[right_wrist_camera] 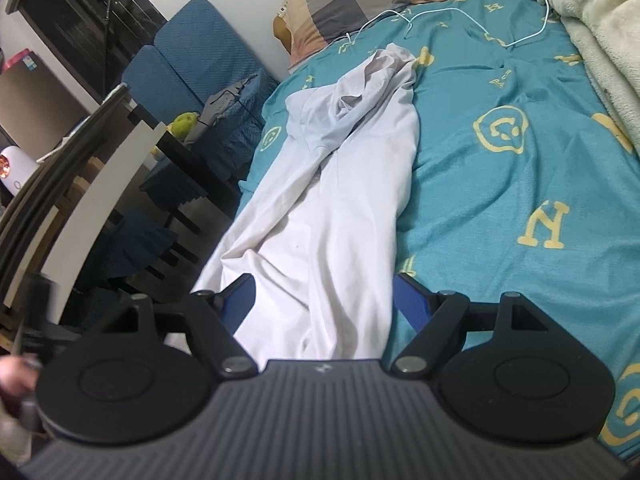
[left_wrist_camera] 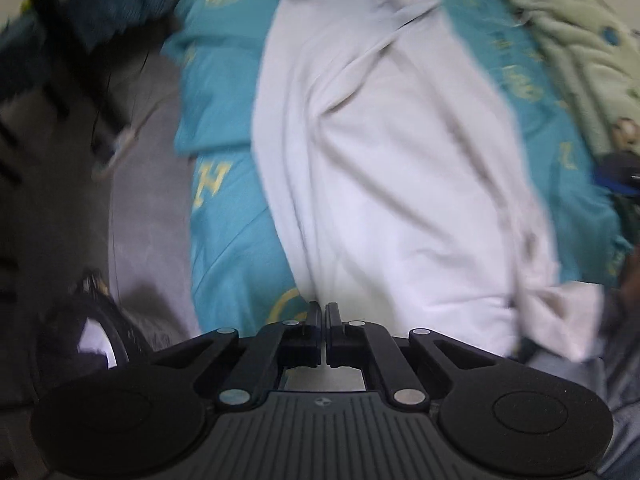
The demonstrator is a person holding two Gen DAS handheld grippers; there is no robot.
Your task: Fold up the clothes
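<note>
A: Where does the white garment (right_wrist_camera: 332, 216) lie?

B: It lies lengthwise on the bed's teal sheet (right_wrist_camera: 500, 184), the one printed with yellow letters and faces. Its far end is bunched and creased towards the checked pillow (right_wrist_camera: 372, 0); its near end runs right down to the camera on the right hand.

A: And the right gripper (right_wrist_camera: 326, 300)?

B: Its fingers (right_wrist_camera: 412, 300) stand wide apart, one on each side of the near end of the cloth. The fabric passes between them, but the pads do not press on it.

A: The left gripper (left_wrist_camera: 323, 312)?

B: Its fingers are drawn together, with only a thin slit between the tips. They sit just at the near edge of the white garment (left_wrist_camera: 400, 168). The left view is blurred, so whether any cloth is caught between them cannot be told.

A: What else is around?

B: A pale green blanket (right_wrist_camera: 592, 28) is heaped along the right side of the bed, and a thin white cable (right_wrist_camera: 452, 12) loops across the sheet near the pillow. Left of the bed stands a blue chair (right_wrist_camera: 188, 52). A grey floor (left_wrist_camera: 152, 200) shows beside the bed in the left view.
</note>
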